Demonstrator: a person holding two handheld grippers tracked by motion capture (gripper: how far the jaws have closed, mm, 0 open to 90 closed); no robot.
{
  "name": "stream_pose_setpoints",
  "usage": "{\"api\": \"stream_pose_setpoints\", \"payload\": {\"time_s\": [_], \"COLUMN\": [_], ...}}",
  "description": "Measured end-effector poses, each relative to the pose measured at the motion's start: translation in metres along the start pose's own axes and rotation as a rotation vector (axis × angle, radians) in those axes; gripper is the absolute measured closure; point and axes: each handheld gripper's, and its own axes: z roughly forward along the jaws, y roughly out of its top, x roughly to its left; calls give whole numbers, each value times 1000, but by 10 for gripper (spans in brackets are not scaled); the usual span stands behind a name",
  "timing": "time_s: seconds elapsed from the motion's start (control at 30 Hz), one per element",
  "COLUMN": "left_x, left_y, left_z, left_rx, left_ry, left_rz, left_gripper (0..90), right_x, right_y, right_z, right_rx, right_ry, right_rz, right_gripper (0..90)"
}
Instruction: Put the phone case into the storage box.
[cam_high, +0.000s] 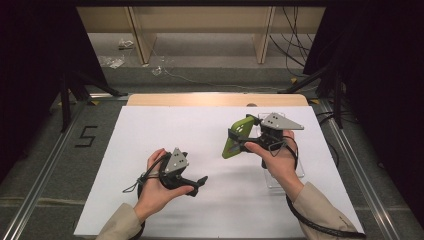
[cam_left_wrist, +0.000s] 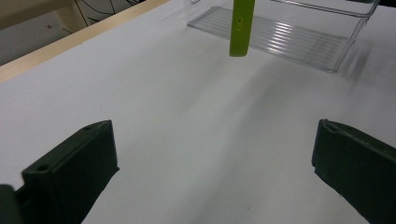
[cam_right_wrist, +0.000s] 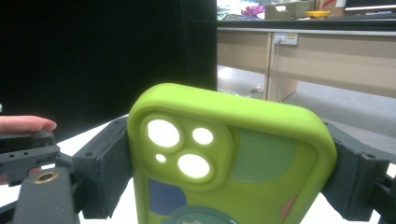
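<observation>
Nearest the front edge of the white desk (cam_high: 150, 130), left of centre, the left gripper (cam_high: 199, 182) rests low with its jaws spread wide and nothing between them. Farther back, towards the right edge, the right gripper (cam_high: 239, 141) clamps a lime-green rubbery phone case with round camera cut-outs (cam_right_wrist: 233, 158) by its sides, lifted off the desk. Beyond and beneath that hand sits a clear ribbed plastic tray (cam_left_wrist: 280, 39).
</observation>
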Motion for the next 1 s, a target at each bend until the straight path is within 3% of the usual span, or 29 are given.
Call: {"api": "stream_pose_setpoints", "payload": {"time_s": [1.0], "left_x": [14], "left_y": [-12], "left_z": [-15], "left_rx": [-1], "left_ry": [25], "left_rz": [-14], "left_gripper": [0], "right_x": [-19], "right_y": [11], "right_z": [-15], "right_rx": [-26], "right_ry": [-67], "right_rz": [11], "right_gripper": [161]}}
